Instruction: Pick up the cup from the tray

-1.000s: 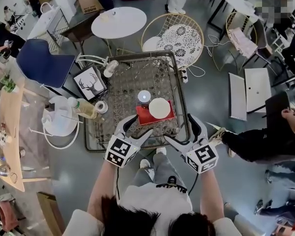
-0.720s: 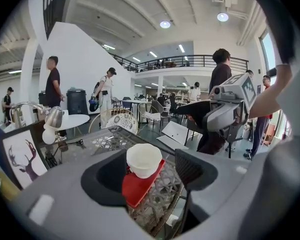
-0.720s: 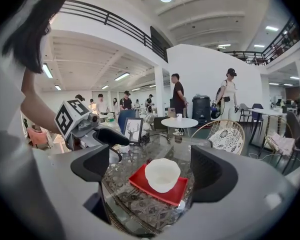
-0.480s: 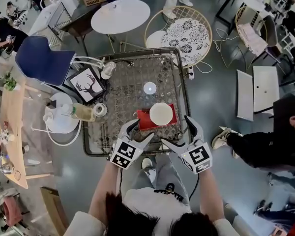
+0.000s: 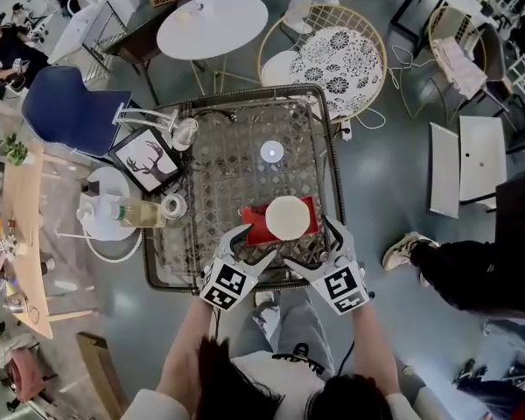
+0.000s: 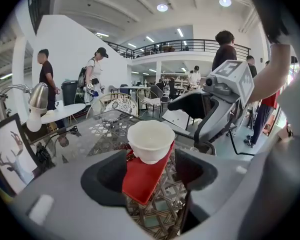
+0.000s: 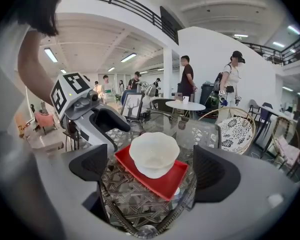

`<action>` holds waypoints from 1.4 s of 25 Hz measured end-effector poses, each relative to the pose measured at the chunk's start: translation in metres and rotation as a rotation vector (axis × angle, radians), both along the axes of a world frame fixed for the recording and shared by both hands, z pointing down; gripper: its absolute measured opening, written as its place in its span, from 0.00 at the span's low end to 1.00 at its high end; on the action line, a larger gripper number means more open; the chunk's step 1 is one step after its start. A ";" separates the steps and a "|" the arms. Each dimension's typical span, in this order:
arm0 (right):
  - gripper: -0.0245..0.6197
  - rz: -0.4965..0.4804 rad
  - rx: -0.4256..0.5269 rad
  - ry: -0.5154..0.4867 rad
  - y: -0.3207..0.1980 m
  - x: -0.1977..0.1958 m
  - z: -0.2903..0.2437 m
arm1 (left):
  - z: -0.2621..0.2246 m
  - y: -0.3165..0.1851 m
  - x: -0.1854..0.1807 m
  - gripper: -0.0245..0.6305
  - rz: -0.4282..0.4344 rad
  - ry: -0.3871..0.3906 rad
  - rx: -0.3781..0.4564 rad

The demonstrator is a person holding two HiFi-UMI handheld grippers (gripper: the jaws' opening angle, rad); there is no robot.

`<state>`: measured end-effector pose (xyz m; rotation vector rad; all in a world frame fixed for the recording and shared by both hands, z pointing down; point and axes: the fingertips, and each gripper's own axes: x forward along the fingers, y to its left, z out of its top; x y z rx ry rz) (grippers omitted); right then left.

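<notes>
- At the far left edge of the surface (image 5: 219, 173) a framed deer picture (image 5: 146, 160) leans. A bottle (image 5: 144, 210) lies on its side just below the picture.
- My left tool (image 5: 248, 248) sits at the near edge of the surface, jaws spread wide and gripping nothing. In the left gripper view, the left tool (image 6: 150, 171) has the near corner of the red tray (image 6: 142, 176) showing in the gap between its jaws.
- The white cup (image 5: 286, 218) stands upright on the tray (image 5: 254, 228), towards the near side of the surface and between my two tools. A small white disc (image 5: 271, 152) lies farther back, well apart from it.
- My right tool (image 5: 319, 250) is just right of the tray, jaws wide apart and empty. In the right gripper view, the cup (image 7: 154, 154) and tray (image 7: 167, 181) lie ahead of the right tool (image 7: 150, 169), framed by its open jaws.
</notes>
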<state>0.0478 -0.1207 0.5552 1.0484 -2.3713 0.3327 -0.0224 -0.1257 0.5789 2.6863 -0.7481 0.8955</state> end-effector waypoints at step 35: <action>0.71 -0.127 -0.034 0.137 -0.034 -0.010 0.065 | 0.044 -0.023 0.024 0.42 0.203 -0.108 -0.009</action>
